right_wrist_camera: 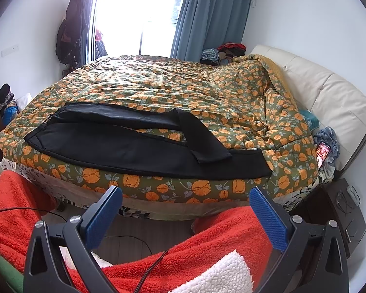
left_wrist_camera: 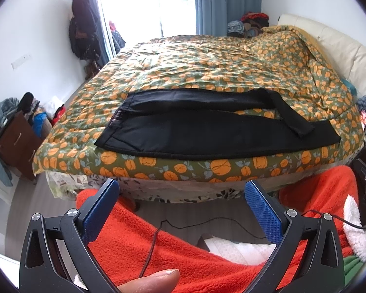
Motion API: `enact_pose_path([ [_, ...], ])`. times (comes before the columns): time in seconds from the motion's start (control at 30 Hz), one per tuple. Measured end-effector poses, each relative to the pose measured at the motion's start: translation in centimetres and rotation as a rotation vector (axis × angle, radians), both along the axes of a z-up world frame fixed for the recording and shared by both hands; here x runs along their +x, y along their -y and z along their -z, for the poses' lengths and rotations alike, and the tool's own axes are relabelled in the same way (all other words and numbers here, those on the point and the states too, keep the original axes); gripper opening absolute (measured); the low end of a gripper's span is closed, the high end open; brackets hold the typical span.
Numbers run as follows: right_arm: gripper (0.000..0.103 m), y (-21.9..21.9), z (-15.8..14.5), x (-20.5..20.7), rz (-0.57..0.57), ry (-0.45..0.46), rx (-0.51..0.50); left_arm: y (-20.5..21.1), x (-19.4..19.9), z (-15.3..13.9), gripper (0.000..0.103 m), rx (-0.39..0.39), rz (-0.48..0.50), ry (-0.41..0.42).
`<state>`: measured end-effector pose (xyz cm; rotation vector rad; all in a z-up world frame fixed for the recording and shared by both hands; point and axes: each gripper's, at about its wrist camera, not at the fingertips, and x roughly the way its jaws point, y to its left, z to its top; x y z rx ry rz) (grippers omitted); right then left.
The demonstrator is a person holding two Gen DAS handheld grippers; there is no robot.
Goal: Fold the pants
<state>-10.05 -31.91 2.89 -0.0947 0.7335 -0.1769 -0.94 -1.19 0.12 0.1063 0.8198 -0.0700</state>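
Observation:
Black pants lie flat along the near edge of the bed, waist at the left, legs stretching right. The far leg's end is bent back and crosses over the near leg. The pants show the same way in the right wrist view. My left gripper is open and empty, held back from the bed over the person's red fleece lap. My right gripper is open and empty too, just short of the bed's near edge.
The bed carries a green quilt with orange flowers, bunched up at the right by a cream headboard. A lit phone lies at the quilt's right edge. A dark nightstand stands at the right, a brown drawer unit at the left. A cable runs across the lap.

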Motion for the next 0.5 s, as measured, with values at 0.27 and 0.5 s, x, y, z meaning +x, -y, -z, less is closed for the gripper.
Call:
enact_pose_path([
  [0.27,0.103,-1.2,-0.4,-0.2,-0.119,0.036,0.024,-1.0,0.5,-2.3,0.103,-0.056,-0.014,0.166],
  [0.5,0.103,3.8,0.0,5.6,-0.219,0.189,0.048,-0.1,6.3,-5.8,0.103,-0.059,0.038,0.259],
])
